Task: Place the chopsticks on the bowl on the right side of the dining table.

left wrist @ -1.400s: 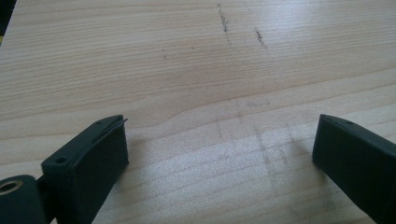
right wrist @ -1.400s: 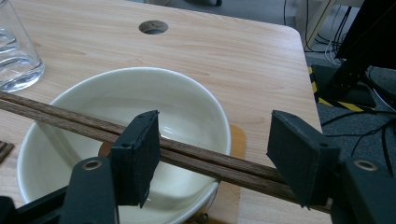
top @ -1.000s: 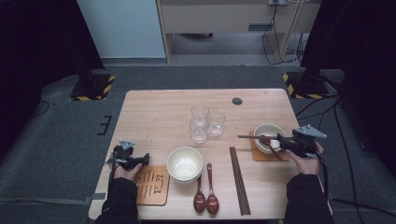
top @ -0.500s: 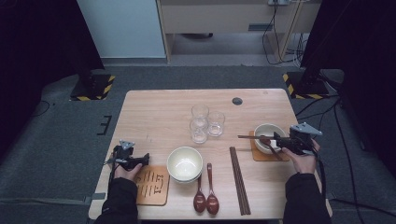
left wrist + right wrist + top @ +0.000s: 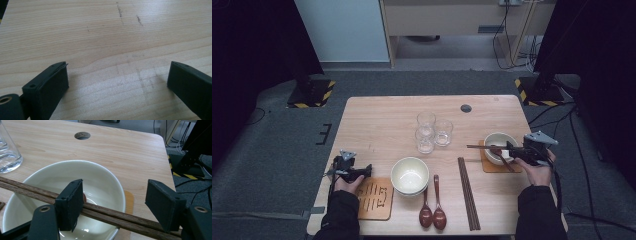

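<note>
The right gripper point(image 5: 115, 205) stands with jaws wide and gripping nothing, straddling the chopsticks point(image 5: 105, 213) laid across the rim of the bowl point(image 5: 100, 173), their long axis running crosswise between the pads, right there for closing.

A light wooden surface point(image 5: 382, 125) is being used to carry everything. Three clear glasses point(image 5: 432, 131) are being kept clustered near its middle, behind a stack of cream bowls point(image 5: 410, 175). Two dark spoons point(image 5: 432, 212) and a bundle of chopsticks point(image 5: 468, 192) are being left lying toward the near edge. Two wooden coasters are being shown, a slotted one point(image 5: 374, 200) at the left and one point(image 5: 492, 167) under the right bowl point(image 5: 498, 141)
</note>
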`<action>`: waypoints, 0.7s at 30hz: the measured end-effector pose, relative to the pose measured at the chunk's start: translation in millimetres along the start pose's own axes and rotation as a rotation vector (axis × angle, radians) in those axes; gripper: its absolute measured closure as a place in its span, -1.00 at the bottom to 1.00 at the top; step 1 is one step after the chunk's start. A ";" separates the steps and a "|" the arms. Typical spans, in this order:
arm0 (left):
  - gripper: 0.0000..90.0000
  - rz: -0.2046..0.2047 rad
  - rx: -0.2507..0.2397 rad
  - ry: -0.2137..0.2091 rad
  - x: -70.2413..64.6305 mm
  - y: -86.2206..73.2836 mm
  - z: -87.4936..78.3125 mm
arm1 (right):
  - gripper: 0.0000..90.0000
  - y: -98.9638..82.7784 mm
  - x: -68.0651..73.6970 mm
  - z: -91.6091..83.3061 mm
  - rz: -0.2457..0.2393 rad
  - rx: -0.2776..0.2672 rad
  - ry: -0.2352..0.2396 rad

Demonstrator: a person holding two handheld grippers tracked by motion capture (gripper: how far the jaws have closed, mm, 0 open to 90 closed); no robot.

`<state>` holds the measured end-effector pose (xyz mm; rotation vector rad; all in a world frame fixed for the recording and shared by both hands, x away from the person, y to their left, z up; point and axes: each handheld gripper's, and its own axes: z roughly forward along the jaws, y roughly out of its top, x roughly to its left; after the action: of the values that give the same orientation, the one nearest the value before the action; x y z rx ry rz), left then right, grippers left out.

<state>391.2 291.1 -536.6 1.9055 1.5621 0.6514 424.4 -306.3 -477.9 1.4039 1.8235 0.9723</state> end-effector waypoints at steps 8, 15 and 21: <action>-0.95 0.000 0.000 0.000 0.0 0.0 0.0 | -0.31 -0.3 -2.4 -0.3 0.002 0.004 -0.001; -0.95 0.000 0.000 0.000 0.0 0.0 0.0 | -0.31 -0.5 -3.7 -0.3 0.003 0.007 -0.005; -0.95 0.000 0.000 0.000 0.0 0.0 0.0 | -0.31 0.0 -4.5 -0.9 0.004 0.000 0.004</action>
<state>391.2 291.2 -536.6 1.9057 1.5621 0.6512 424.7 -310.9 -477.3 1.4071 1.8239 0.9782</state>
